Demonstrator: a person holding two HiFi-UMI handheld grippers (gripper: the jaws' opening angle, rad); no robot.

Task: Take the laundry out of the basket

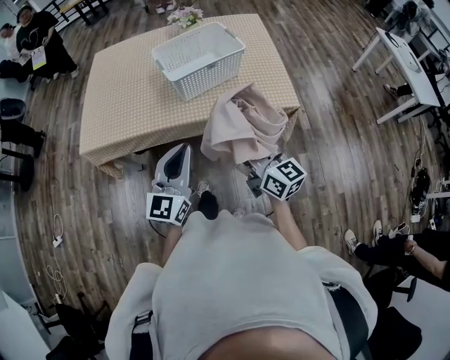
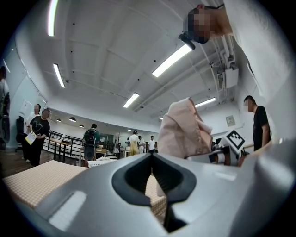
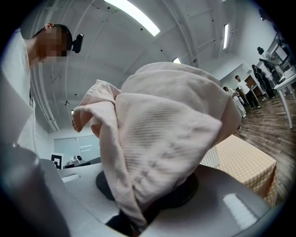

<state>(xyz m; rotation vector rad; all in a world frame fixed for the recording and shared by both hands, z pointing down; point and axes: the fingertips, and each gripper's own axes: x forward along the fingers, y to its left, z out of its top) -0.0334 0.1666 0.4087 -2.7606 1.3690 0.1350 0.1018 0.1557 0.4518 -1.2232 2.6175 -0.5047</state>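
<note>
A white plastic basket point(image 1: 199, 60) stands at the far side of the table point(image 1: 126, 105), which wears a tan checked cloth; I cannot see anything in the basket from here. A pale pink garment point(image 1: 242, 130) hangs bunched over the table's near right corner, with my right gripper point(image 1: 254, 167) shut on it. In the right gripper view the garment point(image 3: 166, 139) fills the middle and covers the right gripper point(image 3: 148, 203) jaws. My left gripper point(image 1: 181, 148) hovers just off the table's near edge, jaws shut and empty. In the left gripper view its tips point(image 2: 151, 157) meet, and the garment point(image 2: 182, 129) hangs to the right.
A bunch of flowers point(image 1: 184, 15) lies at the table's far edge. A white desk point(image 1: 411, 63) stands at the right, and people sit at the far left point(image 1: 35, 42) and lower right point(image 1: 394, 249). Cables point(image 1: 56, 239) trail on the wooden floor.
</note>
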